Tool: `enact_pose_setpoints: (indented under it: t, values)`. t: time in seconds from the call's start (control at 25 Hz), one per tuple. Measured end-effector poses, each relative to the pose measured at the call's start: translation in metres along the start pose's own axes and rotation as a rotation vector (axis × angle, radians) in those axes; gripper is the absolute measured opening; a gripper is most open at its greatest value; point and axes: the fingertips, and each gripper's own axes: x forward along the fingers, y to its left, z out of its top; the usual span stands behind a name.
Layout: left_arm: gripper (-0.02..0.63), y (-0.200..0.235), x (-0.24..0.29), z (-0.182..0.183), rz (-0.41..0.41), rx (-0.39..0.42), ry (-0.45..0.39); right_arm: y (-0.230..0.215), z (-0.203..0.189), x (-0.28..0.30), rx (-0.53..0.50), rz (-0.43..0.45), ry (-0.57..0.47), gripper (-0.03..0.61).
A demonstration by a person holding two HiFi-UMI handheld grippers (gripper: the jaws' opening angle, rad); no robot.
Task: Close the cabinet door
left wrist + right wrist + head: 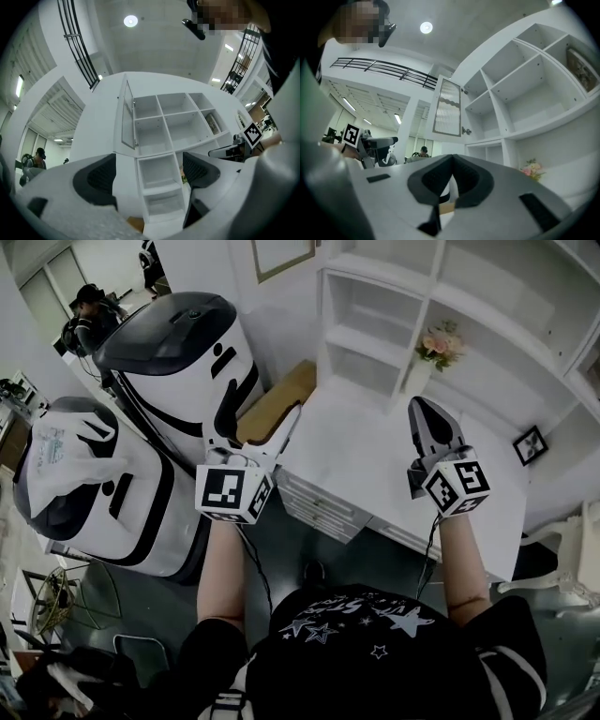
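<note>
The white shelf cabinet (pixel 168 122) has one door (pixel 126 117) swung open at its upper left, edge-on in the left gripper view. In the right gripper view the same door (pixel 446 108) shows a ribbed glass panel and a small knob (pixel 465 131). My left gripper (pixel 258 432) is held low in front of the cabinet, open and empty, with its pads (pixel 101 176) wide apart. My right gripper (pixel 419 409) hovers over the white counter, shut on nothing, its pads (pixel 440 180) meeting. Both grippers are well short of the door.
Two big white-and-black machines (pixel 178 352) (pixel 94 484) stand at the left. A white counter (pixel 375 456) with drawers (pixel 319 504) lies below the shelves. On it are a flower vase (pixel 436 348) and a small picture frame (pixel 530 444). A person (pixel 89 320) is far left.
</note>
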Motion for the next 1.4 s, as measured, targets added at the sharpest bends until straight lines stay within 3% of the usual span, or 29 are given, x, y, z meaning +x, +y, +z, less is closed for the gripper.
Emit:
enact_pose_setpoints:
  t: [0.36, 0.68, 0.92, 1.08, 1.28, 1.4]
  values:
    - [0.417, 0.072, 0.061, 0.018, -0.034, -0.025, -0.07, 0.034, 0.025, 0.07, -0.039, 0.046, -0.057, 0.006]
    - [0.368, 0.102, 0.119, 0.013, -0.042, -0.044, -0.054, 0.02, 0.022, 0.09, -0.02, 0.008, -0.062, 0.006]
    - [0.287, 0.11, 0.137, 0.013, -0.003, -0.075, -0.057, -0.001, 0.011, 0.087, -0.012, -0.008, -0.038, 0.006]
    - [0.2, 0.112, 0.139, 0.016, 0.072, -0.132, -0.052, -0.021, 0.003, 0.083, 0.021, -0.006, -0.035, 0.006]
    - [0.072, 0.103, 0.136, 0.017, 0.148, -0.127, -0.019, -0.036, 0.0, 0.079, 0.052, 0.015, -0.044, 0.006]
    - [0.069, 0.09, 0.135, 0.019, 0.153, -0.137, -0.019, -0.045, 0.001, 0.075, 0.055, 0.027, -0.051, 0.006]
